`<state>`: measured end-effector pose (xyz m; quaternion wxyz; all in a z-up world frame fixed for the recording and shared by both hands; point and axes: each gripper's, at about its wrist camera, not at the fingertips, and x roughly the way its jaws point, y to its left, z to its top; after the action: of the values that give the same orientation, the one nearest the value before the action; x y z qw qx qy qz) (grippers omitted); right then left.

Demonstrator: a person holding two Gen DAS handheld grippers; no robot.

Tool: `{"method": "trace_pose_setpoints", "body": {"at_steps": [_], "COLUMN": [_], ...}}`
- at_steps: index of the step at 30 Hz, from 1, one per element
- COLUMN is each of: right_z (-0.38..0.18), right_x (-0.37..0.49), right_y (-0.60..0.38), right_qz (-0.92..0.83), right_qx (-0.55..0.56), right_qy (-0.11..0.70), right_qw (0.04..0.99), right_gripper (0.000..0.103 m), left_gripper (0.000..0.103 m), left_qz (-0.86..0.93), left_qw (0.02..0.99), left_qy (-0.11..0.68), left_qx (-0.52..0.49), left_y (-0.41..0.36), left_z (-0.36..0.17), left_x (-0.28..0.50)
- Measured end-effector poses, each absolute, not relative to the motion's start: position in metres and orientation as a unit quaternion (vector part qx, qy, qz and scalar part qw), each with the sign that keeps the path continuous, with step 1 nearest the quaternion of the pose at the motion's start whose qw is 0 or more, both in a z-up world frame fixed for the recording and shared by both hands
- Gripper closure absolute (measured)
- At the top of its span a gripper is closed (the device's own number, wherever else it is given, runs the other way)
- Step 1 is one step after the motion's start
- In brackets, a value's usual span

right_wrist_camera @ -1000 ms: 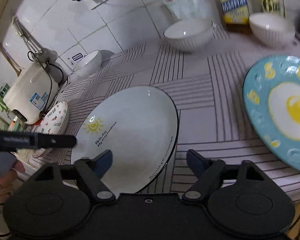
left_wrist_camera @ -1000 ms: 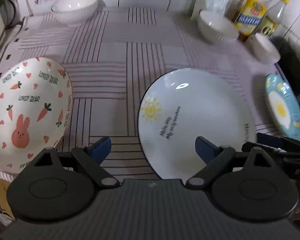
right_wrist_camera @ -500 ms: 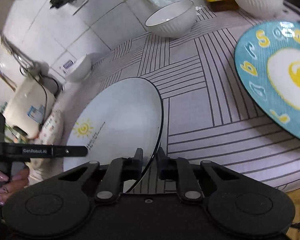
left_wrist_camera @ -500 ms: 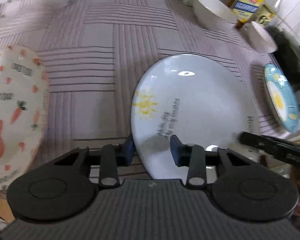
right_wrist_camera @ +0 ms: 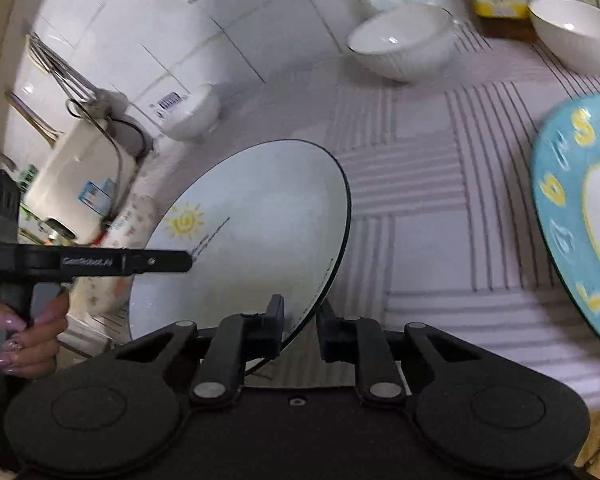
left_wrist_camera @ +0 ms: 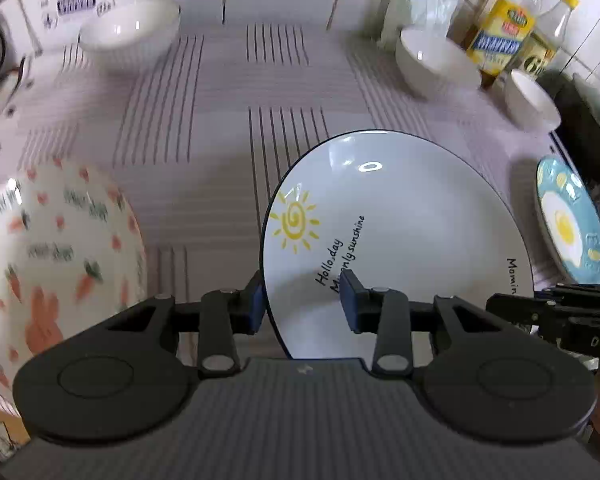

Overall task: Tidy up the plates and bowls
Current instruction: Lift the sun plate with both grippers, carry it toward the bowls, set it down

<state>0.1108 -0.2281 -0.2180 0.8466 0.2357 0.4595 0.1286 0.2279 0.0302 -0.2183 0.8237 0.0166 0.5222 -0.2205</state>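
sun plate (left_wrist_camera: 400, 216) rim pinched by both: left hand-held gripper (left_wrist_camera: 304, 300), right hand-held gripper (right_wrist_camera: 300, 330).

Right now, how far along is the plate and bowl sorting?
Nothing is stacked yet. In hand: both grippers, left and right, clamp the sun plate. Left: carrot plate, egg plate and three white bowls, all apart.
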Motion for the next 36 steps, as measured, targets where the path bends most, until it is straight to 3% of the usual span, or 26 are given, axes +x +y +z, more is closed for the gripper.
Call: {"method": "trace_pose_setpoints", "body": {"at_steps": [9,21,28,33,36], "right_z": [-0.206,-0.24,-0.255,-0.243,-0.227], "right_x": [0.172,0.234,0.243,0.251,0.243], "right_y": [-0.212,-0.208,-0.202,-0.186,-0.184], "right_qz": [0.151,0.123,0.092,0.063,0.05], "right_qx": [0.215,0.208,0.207,0.173,0.159], "right_qy": [0.426,0.426,0.445,0.471,0.47], "right_qw": [0.866,0.872,0.866,0.863,0.867], "right_gripper": [0.081,0.081,0.08,0.073,0.06], "left_gripper": [0.061,0.061,0.059,0.055,0.054], "left_qz": [-0.212,-0.215,-0.205,-0.184,-0.186], "left_qw": [0.826,0.802,0.797,0.792,0.797], "left_qy": [0.522,0.558,0.568,0.583,0.575], "left_qx": [0.034,0.008,0.014,-0.017,-0.004], "left_y": [0.048,0.053,0.047,0.051,0.055], "left_z": [-0.197,-0.245,-0.262,-0.258,-0.24], "left_x": [0.289,0.367,0.374,0.377,0.371]}}
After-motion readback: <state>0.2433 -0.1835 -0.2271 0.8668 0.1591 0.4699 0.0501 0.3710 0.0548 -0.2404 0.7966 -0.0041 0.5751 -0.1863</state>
